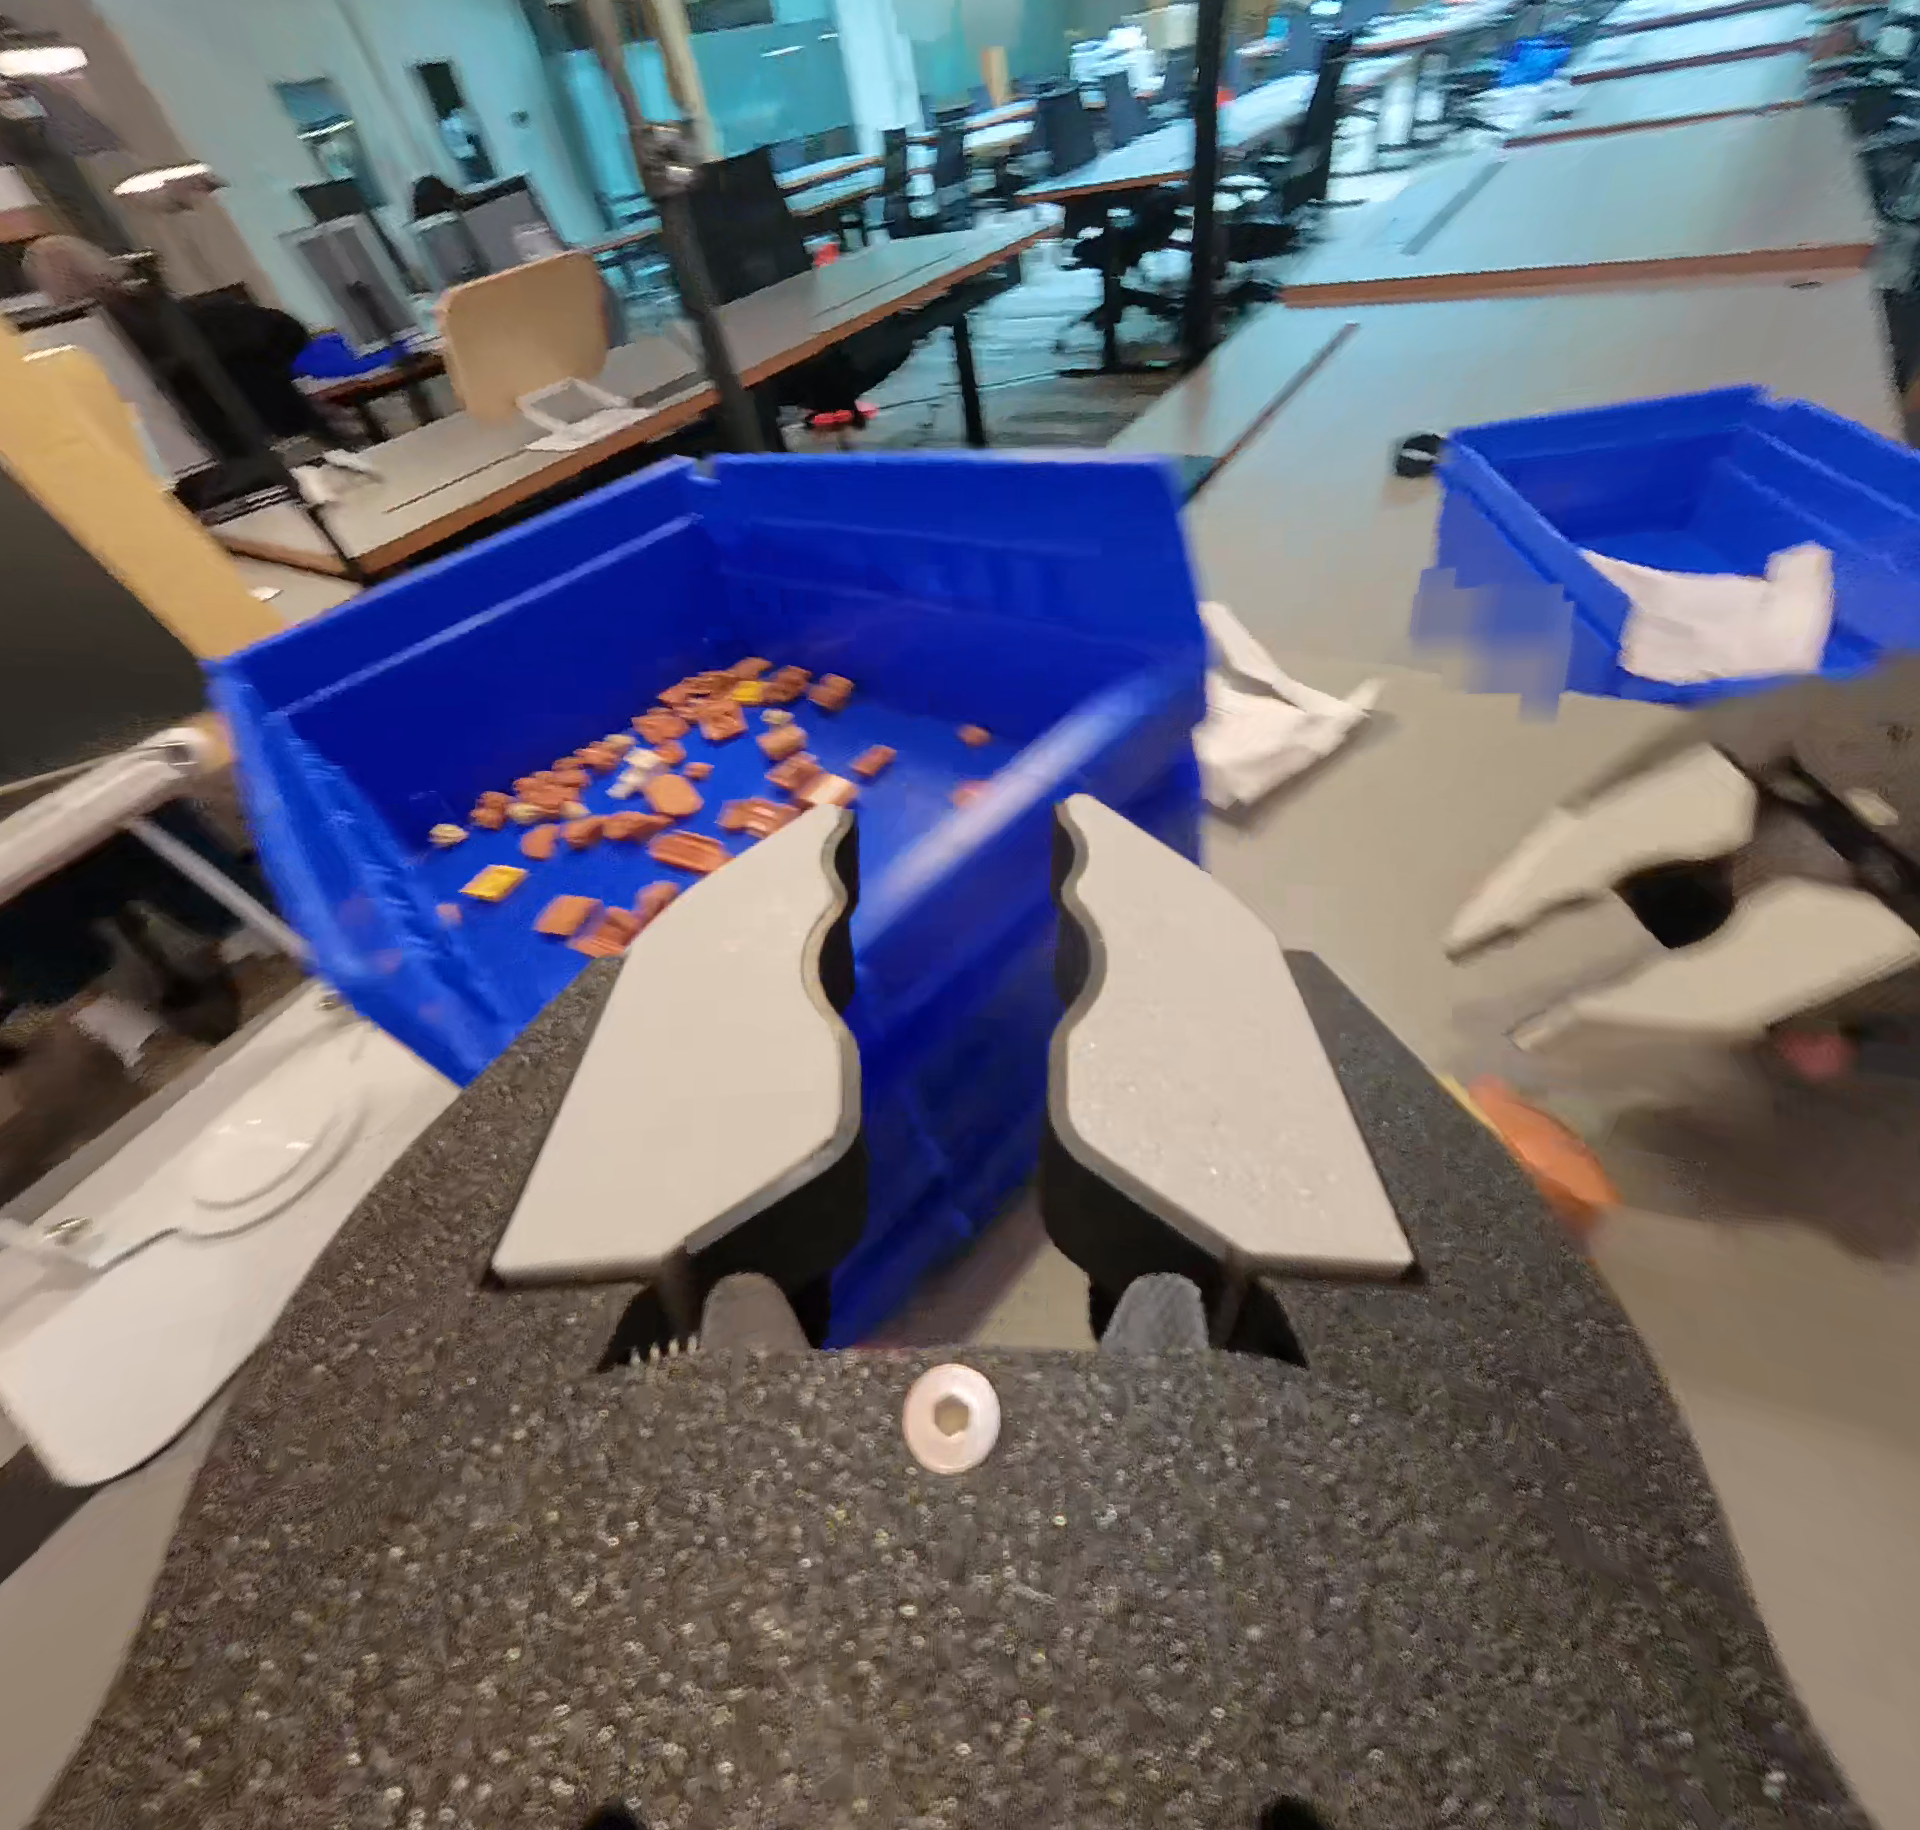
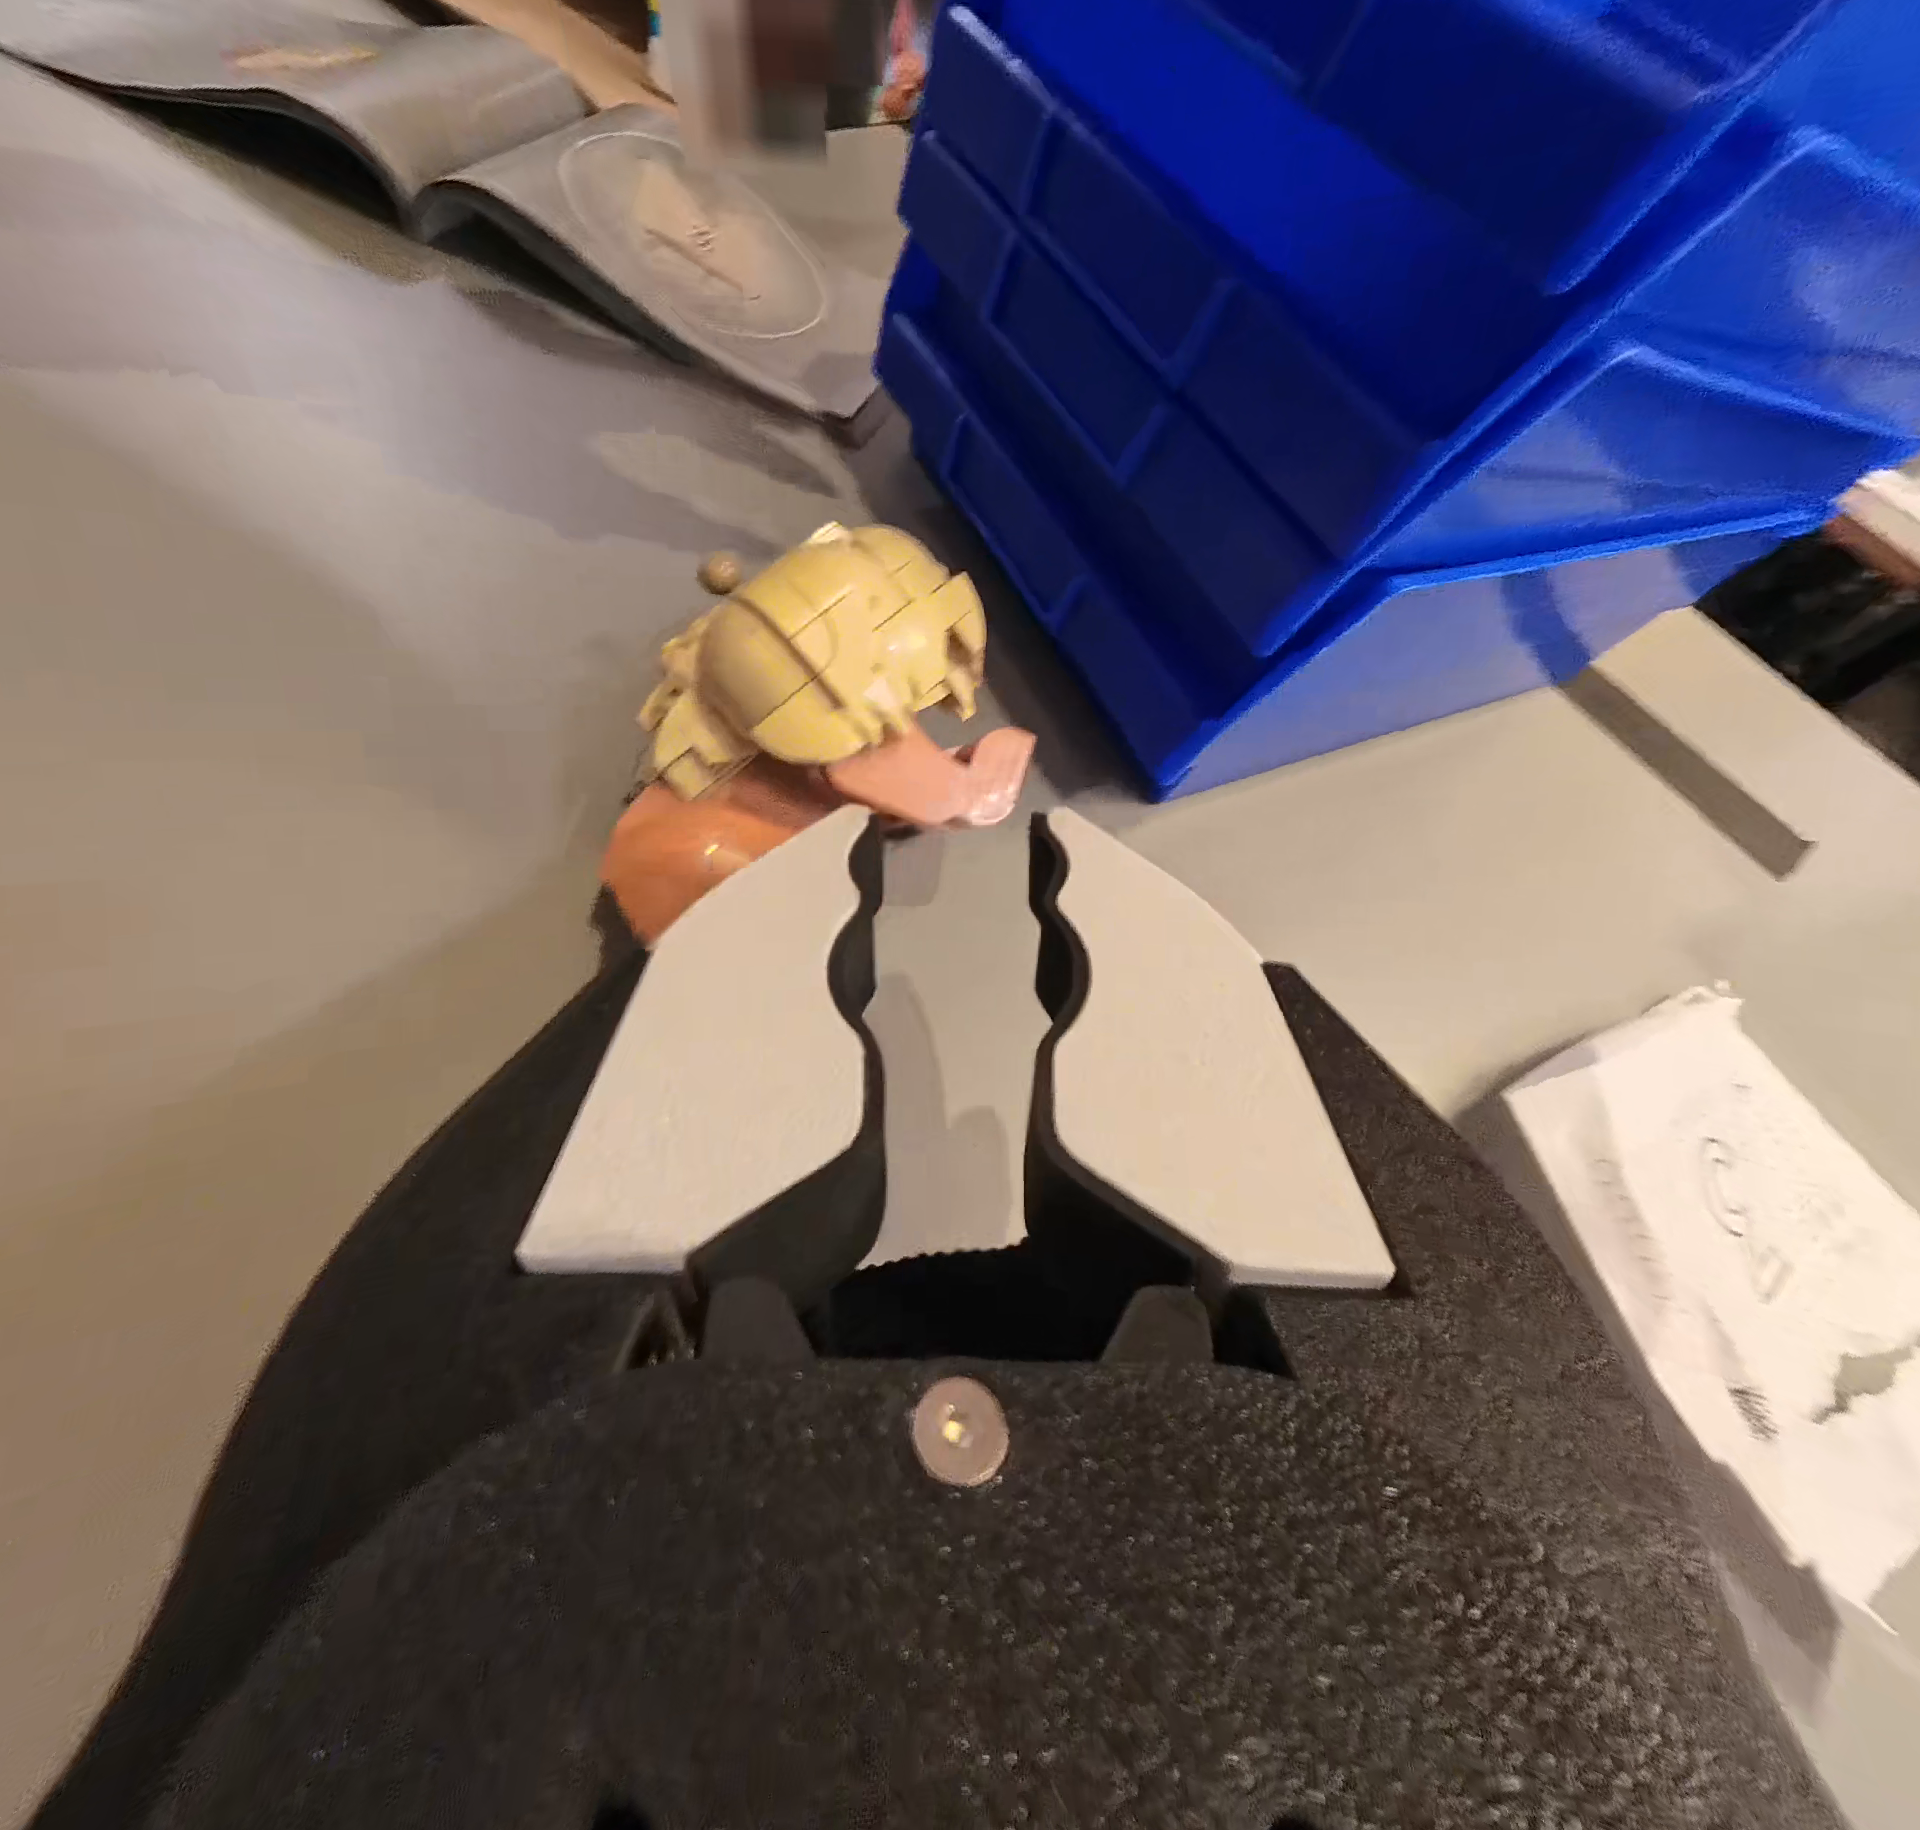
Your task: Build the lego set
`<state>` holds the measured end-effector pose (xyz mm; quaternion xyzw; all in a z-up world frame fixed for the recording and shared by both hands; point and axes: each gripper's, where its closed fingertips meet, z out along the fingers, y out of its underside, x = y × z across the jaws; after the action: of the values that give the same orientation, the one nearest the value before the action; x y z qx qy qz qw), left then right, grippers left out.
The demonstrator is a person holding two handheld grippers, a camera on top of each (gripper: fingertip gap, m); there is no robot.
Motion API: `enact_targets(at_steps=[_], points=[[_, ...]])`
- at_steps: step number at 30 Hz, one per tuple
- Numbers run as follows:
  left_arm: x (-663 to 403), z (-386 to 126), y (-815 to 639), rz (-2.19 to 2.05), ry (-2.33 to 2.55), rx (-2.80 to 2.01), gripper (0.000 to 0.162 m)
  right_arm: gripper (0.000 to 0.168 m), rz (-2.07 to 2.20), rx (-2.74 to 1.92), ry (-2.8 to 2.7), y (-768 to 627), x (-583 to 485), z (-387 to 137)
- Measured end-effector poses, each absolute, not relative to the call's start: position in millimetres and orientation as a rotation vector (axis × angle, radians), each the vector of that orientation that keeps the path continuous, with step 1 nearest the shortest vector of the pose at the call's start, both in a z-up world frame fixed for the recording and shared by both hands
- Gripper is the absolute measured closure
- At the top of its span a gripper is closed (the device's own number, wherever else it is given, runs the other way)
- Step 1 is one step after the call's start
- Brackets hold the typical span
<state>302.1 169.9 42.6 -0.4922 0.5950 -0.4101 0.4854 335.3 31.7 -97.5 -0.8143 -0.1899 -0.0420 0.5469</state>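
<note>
Surface: grey surface [image 2: 260, 637] in an open office.
Left gripper [image 1: 956, 824]: parted, empty, facing the blue bin [image 1: 935, 575] of orange-brown bricks [image 1: 675, 793].
Right gripper [image 2: 951, 824]: parted, empty, just before the tan model [image 2: 821, 658].

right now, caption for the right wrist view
Open right hand-held gripper near a tan lego model beside a blue bin.

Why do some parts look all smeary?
Left wrist view: the big blue plastic bin of small orange bricks is motion-smeared; the far room is soft. Right wrist view: the tan brick model is fairly sharp, edges bend.
</note>
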Motion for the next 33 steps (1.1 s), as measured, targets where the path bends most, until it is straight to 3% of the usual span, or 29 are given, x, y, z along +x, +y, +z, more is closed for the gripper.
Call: enact_targets(at_steps=[5, 12, 22, 28, 33], points=[[267.2, -23.8, 109.5, -1.062, 1.674, -1.067, 0.119, 0.133, 0.091, -1.902, -0.568, 8.2, 319.5, -102.9], [250.7, -78.8, 81.9, -1.031, 1.808, -0.981, 0.111, 0.109, -0.061, -2.134, -0.734, 12.9, 321.8, -152.6], [246.2, -99.8, 80.1, -1.010, 1.857, -1.004, 0.110, 0.131, -0.023, -2.083, -0.905, 12.9, 279.9, -155.6], [240.0, -117.0, 84.0, -0.931, 1.919, -0.977, 0.110, 0.120, -0.196, -2.018, -0.869, 21.3, 281.5, -145.2], [239.4, -121.4, 81.2, -0.892, 1.943, -0.956, 0.110, 0.121, -0.272, -1.923, -0.885, 25.6, 270.9, -127.9]])
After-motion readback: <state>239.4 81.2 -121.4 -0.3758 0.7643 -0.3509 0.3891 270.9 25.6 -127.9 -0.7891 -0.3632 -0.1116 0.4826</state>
